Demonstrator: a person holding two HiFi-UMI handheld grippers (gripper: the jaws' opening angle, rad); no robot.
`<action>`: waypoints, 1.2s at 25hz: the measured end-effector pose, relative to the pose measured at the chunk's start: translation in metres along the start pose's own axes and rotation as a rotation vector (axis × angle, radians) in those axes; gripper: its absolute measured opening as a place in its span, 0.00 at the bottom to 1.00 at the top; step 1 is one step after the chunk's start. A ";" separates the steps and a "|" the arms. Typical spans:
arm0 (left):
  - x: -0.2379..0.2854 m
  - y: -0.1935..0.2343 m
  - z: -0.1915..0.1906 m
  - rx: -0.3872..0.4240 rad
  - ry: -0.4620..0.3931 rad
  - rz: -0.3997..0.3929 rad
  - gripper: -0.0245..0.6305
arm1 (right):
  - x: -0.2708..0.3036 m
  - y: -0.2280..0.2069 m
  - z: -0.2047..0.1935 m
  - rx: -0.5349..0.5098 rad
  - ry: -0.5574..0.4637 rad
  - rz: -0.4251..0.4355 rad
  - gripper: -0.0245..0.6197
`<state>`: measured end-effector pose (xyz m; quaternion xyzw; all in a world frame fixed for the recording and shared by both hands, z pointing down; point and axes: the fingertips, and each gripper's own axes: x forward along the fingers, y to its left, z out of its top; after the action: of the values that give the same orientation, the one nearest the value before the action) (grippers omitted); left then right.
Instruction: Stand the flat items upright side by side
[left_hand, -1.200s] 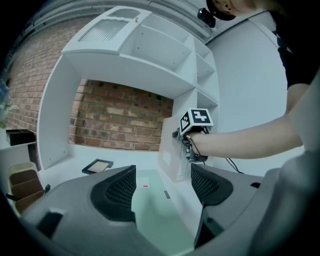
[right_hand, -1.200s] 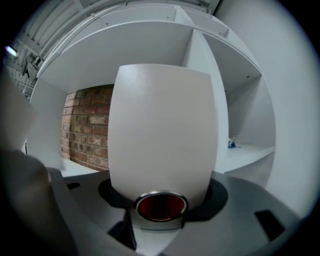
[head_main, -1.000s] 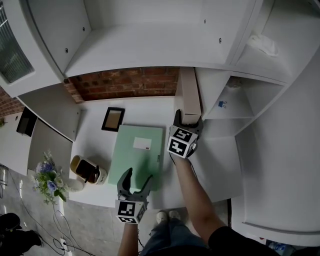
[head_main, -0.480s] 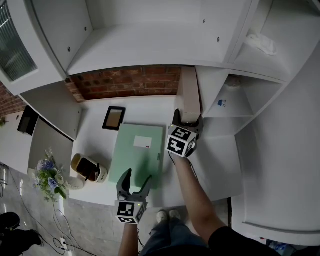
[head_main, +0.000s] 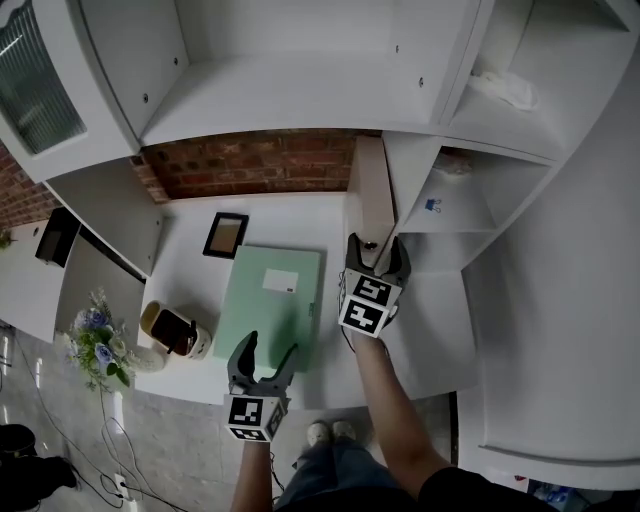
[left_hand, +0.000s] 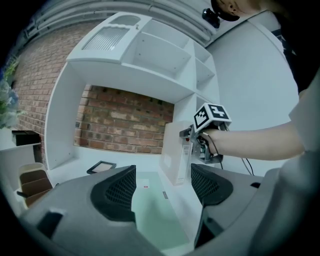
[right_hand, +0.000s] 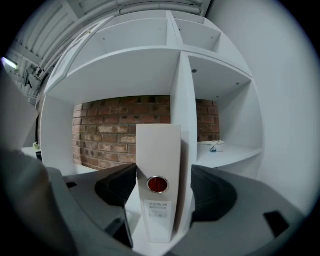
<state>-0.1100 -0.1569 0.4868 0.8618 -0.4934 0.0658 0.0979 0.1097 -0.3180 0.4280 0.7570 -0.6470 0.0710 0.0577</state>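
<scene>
The white binder (right_hand: 159, 150) stands upright on the tabletop (head_main: 290, 215) against the shelf divider (right_hand: 179, 95); the right tool (head_main: 377, 246) has just been opening, its jaws straddling the spine without pressing. The green folder (head_main: 270, 305) lies flat beside it; it looks light, stiff and slick, best pinched at its near edge, where the left tool (head_main: 266, 347) hovers wide open and empty.

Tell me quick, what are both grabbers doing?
Left gripper: open, empty.
Right gripper: open, jaws have just been opening; white binder stands between them, not pinched.
</scene>
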 end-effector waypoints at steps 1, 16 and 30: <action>-0.001 -0.001 0.003 0.004 -0.005 0.003 0.55 | -0.007 -0.001 0.002 0.001 -0.004 0.017 0.54; -0.040 -0.007 0.029 0.072 0.001 0.126 0.55 | -0.140 -0.006 -0.012 0.083 -0.001 0.302 0.54; -0.053 0.027 0.011 0.037 0.151 0.255 0.55 | -0.161 0.059 -0.061 0.081 0.122 0.536 0.54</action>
<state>-0.1601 -0.1286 0.4677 0.7862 -0.5890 0.1514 0.1095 0.0245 -0.1600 0.4582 0.5549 -0.8161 0.1549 0.0454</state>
